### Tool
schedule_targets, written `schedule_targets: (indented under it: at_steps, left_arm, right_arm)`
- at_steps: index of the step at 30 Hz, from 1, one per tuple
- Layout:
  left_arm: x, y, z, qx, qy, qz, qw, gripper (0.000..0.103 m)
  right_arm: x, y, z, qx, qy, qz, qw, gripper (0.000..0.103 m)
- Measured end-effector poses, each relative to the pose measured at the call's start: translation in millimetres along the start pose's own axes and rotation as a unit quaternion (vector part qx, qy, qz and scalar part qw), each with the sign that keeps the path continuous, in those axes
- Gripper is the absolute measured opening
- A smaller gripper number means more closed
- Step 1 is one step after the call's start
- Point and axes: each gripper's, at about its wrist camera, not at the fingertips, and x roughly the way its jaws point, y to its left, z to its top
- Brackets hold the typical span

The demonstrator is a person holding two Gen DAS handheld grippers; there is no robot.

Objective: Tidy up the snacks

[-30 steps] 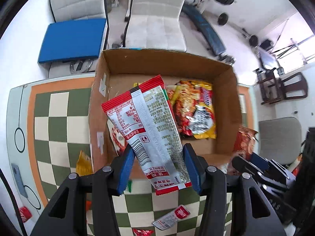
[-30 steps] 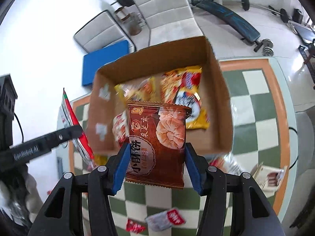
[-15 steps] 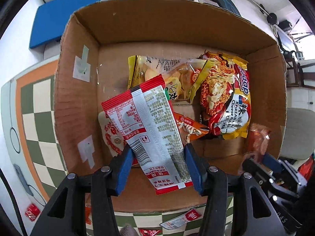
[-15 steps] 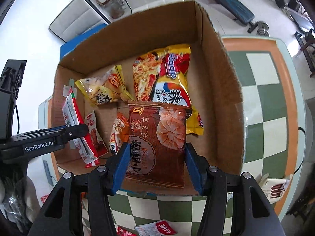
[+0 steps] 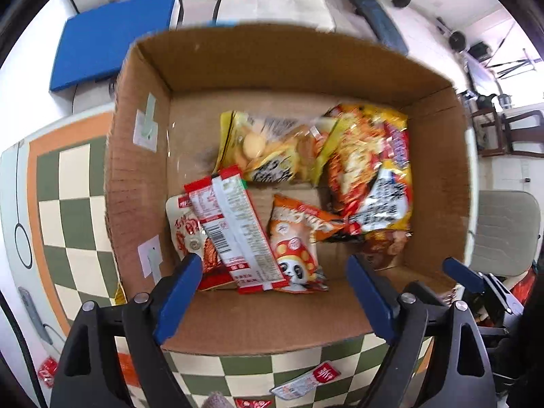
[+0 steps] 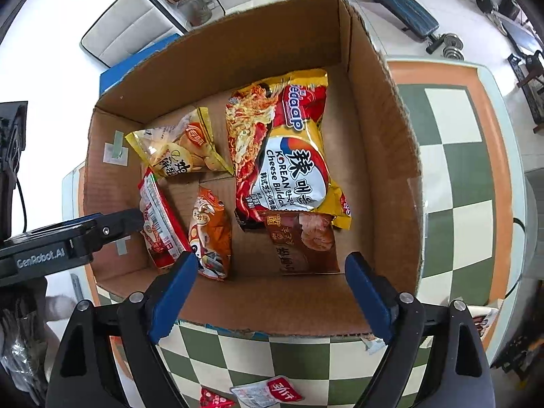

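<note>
An open cardboard box (image 5: 136, 176) (image 6: 384, 156) stands on the checkered table. My left gripper (image 5: 272, 261) hangs over its near left part with jaws opening. The red-and-white packet (image 5: 238, 231) (image 6: 159, 217) lies loose below them, leaning on another red packet. My right gripper (image 6: 271, 258) is over the near right part, jaws also opening. The brown packet (image 6: 302, 241) lies flat on the box floor, free of the pads. In the right wrist view the left gripper's finger (image 6: 129, 217) reaches in from the left.
In the box lie a big yellow noodle bag (image 6: 289, 156), a yellow biscuit bag (image 6: 176, 149) and an orange panda packet (image 6: 210, 234). Loose small packets (image 6: 268, 391) (image 5: 306, 380) lie on the table in front. Chairs and gym gear stand beyond.
Both grippers sank over the box and let go. The red-and-white packet and the brown packet dropped from the pads into the box.
</note>
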Motion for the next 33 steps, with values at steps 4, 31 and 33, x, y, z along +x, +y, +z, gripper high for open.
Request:
schedule_targets:
  at_steps: [4, 31, 33]
  left_arm:
    - [-32, -6, -13, 0.009, -0.072, 0.025, 0.9971, 0.087]
    - [30, 77, -287, -0.094, -0.003, 0.106, 0.9899, 0.087]
    - [38, 84, -298, -0.099, 0.005, 0.115, 0.9884, 0.087]
  right_arm:
    - [-18, 7, -6, -0.018, -0.021, 0.001, 1.000, 0.094]
    - [81, -44, -240, 0.198, 0.215, 0.081, 0.953, 0.096]
    - [96, -42, -246, 0.219, 0.223, 0.072, 0.947, 0.096]
